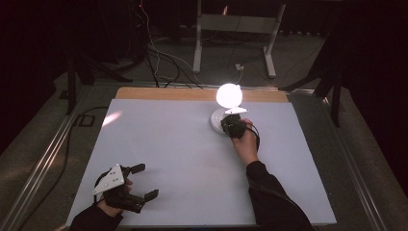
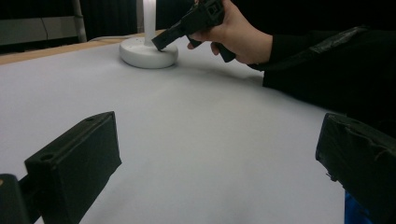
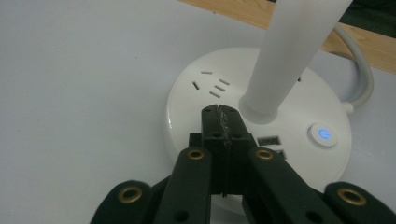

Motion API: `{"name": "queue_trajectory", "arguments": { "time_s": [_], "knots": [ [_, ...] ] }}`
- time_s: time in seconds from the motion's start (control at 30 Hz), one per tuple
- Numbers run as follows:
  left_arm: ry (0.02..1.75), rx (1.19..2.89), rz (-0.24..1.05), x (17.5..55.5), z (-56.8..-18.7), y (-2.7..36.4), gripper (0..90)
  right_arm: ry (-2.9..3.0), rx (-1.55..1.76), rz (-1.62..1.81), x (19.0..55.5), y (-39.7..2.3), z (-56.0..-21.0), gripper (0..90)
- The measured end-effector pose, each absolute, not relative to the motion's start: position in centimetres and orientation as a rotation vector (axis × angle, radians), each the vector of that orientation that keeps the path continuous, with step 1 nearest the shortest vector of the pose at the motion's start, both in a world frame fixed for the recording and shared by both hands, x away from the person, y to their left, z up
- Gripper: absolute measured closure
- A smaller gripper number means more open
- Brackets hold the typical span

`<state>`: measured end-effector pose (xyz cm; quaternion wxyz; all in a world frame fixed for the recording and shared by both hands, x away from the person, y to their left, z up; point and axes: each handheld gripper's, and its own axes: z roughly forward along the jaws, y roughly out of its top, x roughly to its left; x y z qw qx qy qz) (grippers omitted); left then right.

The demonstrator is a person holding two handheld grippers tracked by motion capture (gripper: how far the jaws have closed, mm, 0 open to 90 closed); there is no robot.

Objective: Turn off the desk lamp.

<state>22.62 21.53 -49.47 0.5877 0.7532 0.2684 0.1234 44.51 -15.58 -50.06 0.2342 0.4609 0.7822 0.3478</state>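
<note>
A white desk lamp stands at the back of the table, its head [image 1: 229, 95] glowing brightly. Its round base [image 3: 187, 98] carries socket slots [image 3: 211, 85], two USB ports [image 3: 266, 140] and a power button [image 3: 322, 134] lit blue. My right gripper [image 3: 219, 113] is shut with nothing between its jaws, its tips on top of the base beside the stem [image 3: 289, 51]. The high view shows the right gripper [image 1: 231, 124] just in front of the lamp. My left gripper [image 1: 146, 181] sits open and empty near the table's front left, its fingers [image 2: 74, 158] wide apart over bare table.
The white table top [image 1: 183, 159] has a wooden strip [image 1: 159, 93] along its far edge. The lamp's white cable [image 3: 363, 70] runs off the back. Beyond the table are a white stand [image 1: 235, 29] and floor cables [image 1: 163, 62]. The room is dark.
</note>
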Motion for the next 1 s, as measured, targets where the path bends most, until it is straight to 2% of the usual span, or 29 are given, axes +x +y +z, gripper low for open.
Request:
{"name": "queue_trajectory", "arguments": {
  "time_s": [0.4, 0.8, 1.0],
  "knots": [
    [0.624, 1.755, 0.286, 22.6, -49.5, 21.5, 0.5, 2.143, 1.234, 0.950, 44.3, -15.5, -50.3, 90.0],
    [0.626, 1.753, 0.287, 22.6, -49.5, 21.5, 0.5, 2.128, 1.217, 0.990, 43.6, -16.1, -48.6, 89.6],
    [0.625, 1.754, 0.288, 22.6, -49.5, 21.5, 0.5, 2.140, 1.204, 1.012, 43.1, -16.7, -48.3, 81.8]
  ]
}}
